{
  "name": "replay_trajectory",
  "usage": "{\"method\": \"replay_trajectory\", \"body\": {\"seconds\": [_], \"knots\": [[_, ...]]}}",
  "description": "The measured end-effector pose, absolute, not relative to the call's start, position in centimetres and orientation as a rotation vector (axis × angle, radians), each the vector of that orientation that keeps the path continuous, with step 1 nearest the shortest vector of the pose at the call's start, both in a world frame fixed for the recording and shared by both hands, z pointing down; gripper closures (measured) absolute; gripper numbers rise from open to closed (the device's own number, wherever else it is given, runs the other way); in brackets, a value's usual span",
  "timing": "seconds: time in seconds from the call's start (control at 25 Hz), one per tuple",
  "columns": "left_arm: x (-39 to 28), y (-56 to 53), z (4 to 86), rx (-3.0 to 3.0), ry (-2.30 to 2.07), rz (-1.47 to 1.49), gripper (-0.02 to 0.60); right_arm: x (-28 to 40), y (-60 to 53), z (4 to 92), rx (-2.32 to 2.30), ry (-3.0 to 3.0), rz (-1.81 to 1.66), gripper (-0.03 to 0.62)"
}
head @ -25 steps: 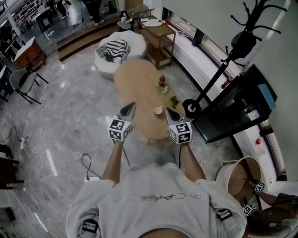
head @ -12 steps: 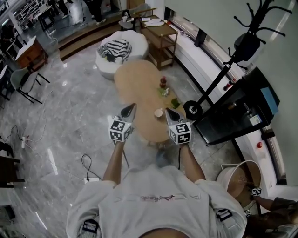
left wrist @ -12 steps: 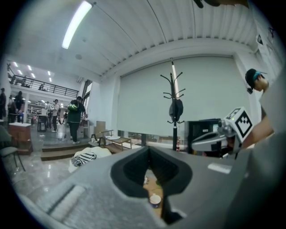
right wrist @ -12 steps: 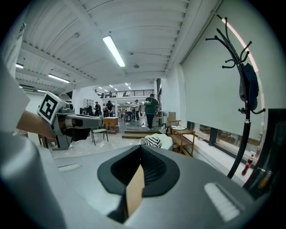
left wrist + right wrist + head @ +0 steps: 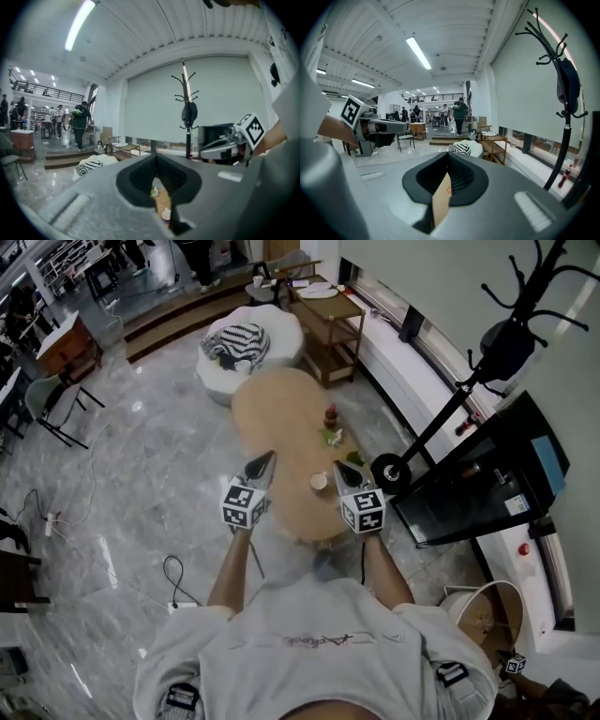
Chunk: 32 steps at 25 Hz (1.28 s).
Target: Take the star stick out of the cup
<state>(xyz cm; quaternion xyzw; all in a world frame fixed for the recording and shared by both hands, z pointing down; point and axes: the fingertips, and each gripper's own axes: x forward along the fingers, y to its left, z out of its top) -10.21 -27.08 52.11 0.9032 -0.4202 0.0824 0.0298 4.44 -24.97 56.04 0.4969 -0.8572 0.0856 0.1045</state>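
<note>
A small pale cup [image 5: 319,483] stands on the near end of an oblong wooden table [image 5: 281,413]; in the head view it is too small to show the star stick. My left gripper [image 5: 266,457] hovers left of the cup, its jaws together and holding nothing. My right gripper [image 5: 338,466] hovers just right of the cup, also shut and empty. In the left gripper view the cup [image 5: 165,214] shows through the narrow slit below the jaws [image 5: 156,157]. Through the right gripper's [image 5: 448,154] slit a tiny orange star [image 5: 449,191] shows against tan wood.
A small red bottle [image 5: 330,416] and green items [image 5: 331,437] sit mid-table. A white pouf with a striped cloth [image 5: 248,343] and a wooden shelf [image 5: 328,320] stand beyond. A coat rack's base [image 5: 386,468], a black cabinet [image 5: 478,474] and a round bin [image 5: 478,601] are on the right.
The head view has drifted slightly, and the table sits a bit lower in frame. Both grippers keep the same pose beside the cup. Marker cubes at the bottom right have moved down.
</note>
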Motion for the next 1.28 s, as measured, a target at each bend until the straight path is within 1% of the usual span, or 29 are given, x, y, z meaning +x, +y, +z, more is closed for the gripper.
{"method": "replay_trajectory", "body": {"seconds": [0.48, 1.0, 1.28], "knots": [[-6.7, -35.6, 51.1, 2.755, -1.371, 0.247, 0.58, 8.1, -34.1, 55.5, 1.403, -2.57, 0.235, 0.589], [-1.3, -41.5, 52.1, 2.706, -1.389, 0.276, 0.58, 12.9, -40.1, 56.1, 1.357, -2.592, 0.279, 0.589], [-1.0, -43.8, 52.2, 2.694, -1.403, 0.288, 0.58, 13.7, -42.8, 56.4, 1.355, -2.59, 0.304, 0.589]]}}
